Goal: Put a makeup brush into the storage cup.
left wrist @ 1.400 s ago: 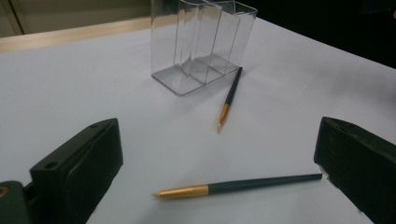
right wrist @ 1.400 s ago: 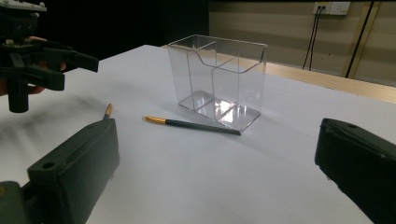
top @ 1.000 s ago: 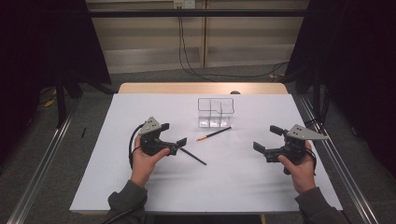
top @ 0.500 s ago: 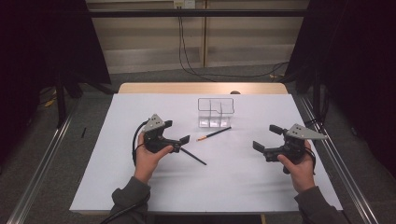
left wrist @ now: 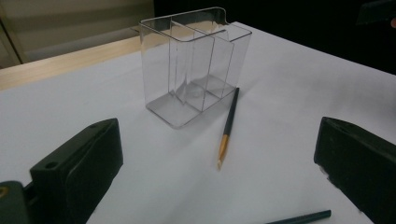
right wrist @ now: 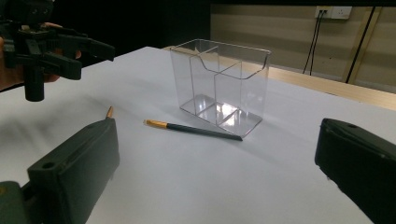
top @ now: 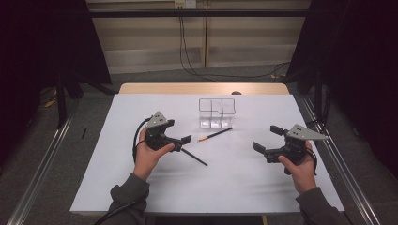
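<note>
You have no legible text, label, brand, number or sign on anything here. The clear organizer (top: 216, 112), both pencils (top: 215, 135) and the white worktop (top: 244, 178) carry no markings. The wall socket (right wrist: 333, 11) bears no readable print.

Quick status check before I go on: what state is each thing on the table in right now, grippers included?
Clear organizer: upright, compartments empty.
Pencil by the organizer: lying flat, dark end at the organizer's base, not gripped.
Second pencil: lying flat near the left gripper, not gripped.
Left gripper: open, holding nothing.
Right gripper: open, holding nothing.
</note>
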`<action>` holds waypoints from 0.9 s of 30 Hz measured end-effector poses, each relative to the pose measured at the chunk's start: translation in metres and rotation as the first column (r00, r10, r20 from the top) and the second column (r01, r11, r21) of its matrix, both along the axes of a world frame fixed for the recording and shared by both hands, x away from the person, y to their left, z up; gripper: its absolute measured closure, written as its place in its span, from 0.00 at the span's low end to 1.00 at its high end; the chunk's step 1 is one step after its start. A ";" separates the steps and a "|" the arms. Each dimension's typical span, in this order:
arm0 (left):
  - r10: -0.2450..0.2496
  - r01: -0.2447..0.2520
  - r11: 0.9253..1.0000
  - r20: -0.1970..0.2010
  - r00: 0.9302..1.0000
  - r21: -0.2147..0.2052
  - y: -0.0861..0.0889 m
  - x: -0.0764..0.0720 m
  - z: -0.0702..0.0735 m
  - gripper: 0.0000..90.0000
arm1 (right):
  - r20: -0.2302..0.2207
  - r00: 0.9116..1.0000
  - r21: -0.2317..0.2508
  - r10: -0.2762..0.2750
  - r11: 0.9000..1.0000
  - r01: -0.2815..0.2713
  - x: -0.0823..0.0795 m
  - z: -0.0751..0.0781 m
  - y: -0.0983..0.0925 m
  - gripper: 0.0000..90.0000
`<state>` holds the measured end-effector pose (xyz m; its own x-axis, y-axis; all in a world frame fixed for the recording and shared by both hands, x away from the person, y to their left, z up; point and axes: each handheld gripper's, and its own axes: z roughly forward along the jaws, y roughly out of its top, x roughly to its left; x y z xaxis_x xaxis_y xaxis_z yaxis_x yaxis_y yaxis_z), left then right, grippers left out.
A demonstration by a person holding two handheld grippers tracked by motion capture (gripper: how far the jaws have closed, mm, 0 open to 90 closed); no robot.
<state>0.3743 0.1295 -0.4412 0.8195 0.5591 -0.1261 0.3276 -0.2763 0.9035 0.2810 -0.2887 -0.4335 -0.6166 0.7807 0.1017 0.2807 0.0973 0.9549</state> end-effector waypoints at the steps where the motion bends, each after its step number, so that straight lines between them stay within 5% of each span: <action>1: -0.006 0.006 1.000 0.001 1.000 0.011 0.000 0.001 0.001 0.01 | 0.000 1.000 0.000 -0.004 1.000 0.004 0.000 0.000 0.001 0.00; 12: -0.086 0.092 0.989 -0.060 0.995 0.115 -0.008 0.011 0.007 0.01 | 0.003 1.000 -0.009 0.001 1.000 -0.001 0.000 0.000 0.001 0.00; 19: -0.116 0.132 0.972 -0.095 0.989 0.193 -0.013 0.015 0.008 0.01 | 0.000 1.000 -0.010 0.000 1.000 0.000 0.001 0.000 0.000 0.00; 21: -0.132 0.152 0.965 -0.102 0.986 0.216 -0.015 0.017 0.008 0.01 | -0.001 1.000 -0.010 0.003 1.000 -0.003 0.001 0.000 0.000 0.00; 22: -0.141 0.166 0.955 -0.116 0.983 0.247 -0.016 0.018 0.009 0.01 | -0.002 1.000 -0.011 0.001 1.000 -0.001 0.001 0.000 0.000 0.00; 27: -0.158 0.193 0.940 -0.142 0.977 0.281 -0.019 0.021 0.010 0.01 | -0.003 1.000 -0.014 0.006 1.000 -0.006 0.000 0.000 0.000 0.00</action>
<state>0.3949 0.1104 -0.4311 0.8974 0.4341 -0.0792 0.3474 -0.5843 0.7334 0.2813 -0.2885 -0.4339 -0.6208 0.7784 0.0928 0.2831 0.1122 0.9525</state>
